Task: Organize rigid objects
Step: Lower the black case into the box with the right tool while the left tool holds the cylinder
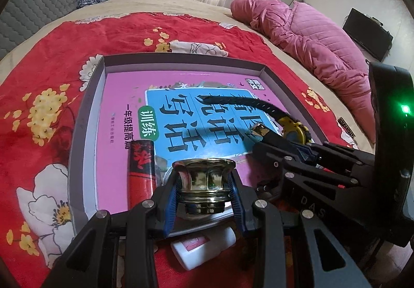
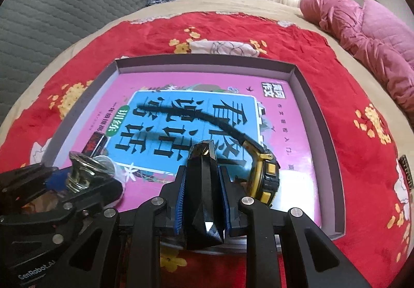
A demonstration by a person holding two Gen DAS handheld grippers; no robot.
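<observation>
Grey tray on the bed, partly filled.
Book, watch and tube lie inside; left hand-held gripper clamps a brass cap, right hand-held gripper a black bottle; a white bottle waits outside, near.

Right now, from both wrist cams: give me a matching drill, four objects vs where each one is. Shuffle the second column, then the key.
Things:
1. brass fitting
2. faceted black piece
3. yellow-black watch
4. white bottle

Places:
A. lying on the book in the tray, ungripped
B. between the right gripper pads
C. on the red blanket, outside the tray
D. between the left gripper pads

Pairs: 1-D, 2-B, 3-A, 4-C
</observation>
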